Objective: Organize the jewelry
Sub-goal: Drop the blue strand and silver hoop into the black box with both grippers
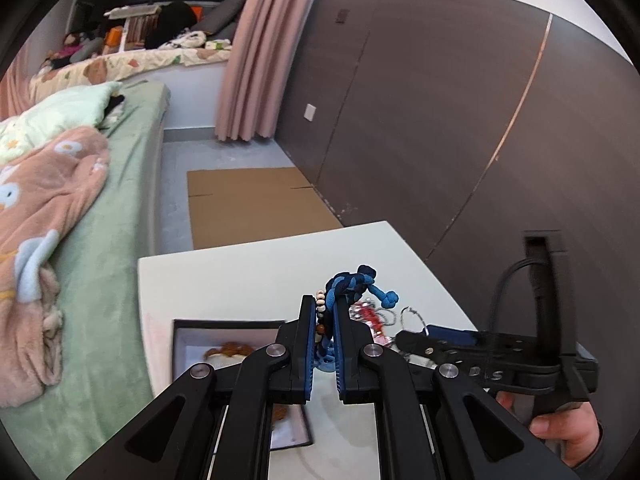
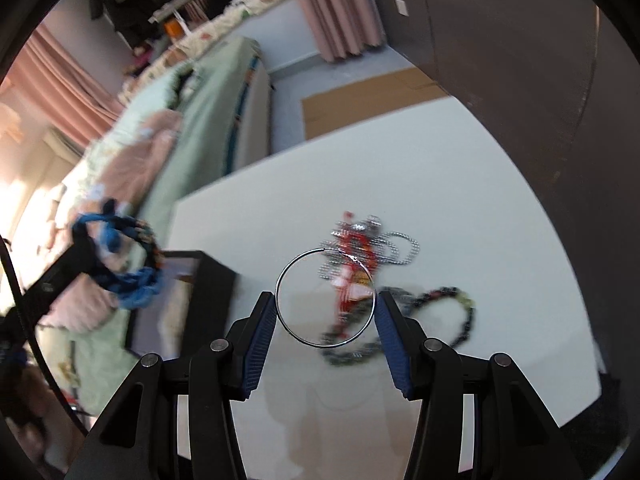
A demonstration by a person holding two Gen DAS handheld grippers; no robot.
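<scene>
My left gripper [image 1: 323, 308] is shut on a blue braided cord bracelet [image 1: 352, 284] with small beads, held above the white table [image 1: 248, 276]. It also shows in the right wrist view [image 2: 124, 264], blurred, above a dark jewelry box [image 2: 208, 296]. The box [image 1: 208, 332] with a white lining holds a brown piece [image 1: 230, 349]. My right gripper [image 2: 326, 304] holds a thin silver hoop [image 2: 325, 297] between its pads, the jaws set wide against the hoop's rim. A red and silver chain pile [image 2: 360, 260] and a dark bead bracelet [image 2: 440, 312] lie on the table beyond it.
A green bed with pink and white blankets [image 1: 52, 200] runs along the left of the table. A flat cardboard sheet [image 1: 256, 204] lies on the floor past the table's far edge. A dark wood wall [image 1: 460, 120] stands at the right.
</scene>
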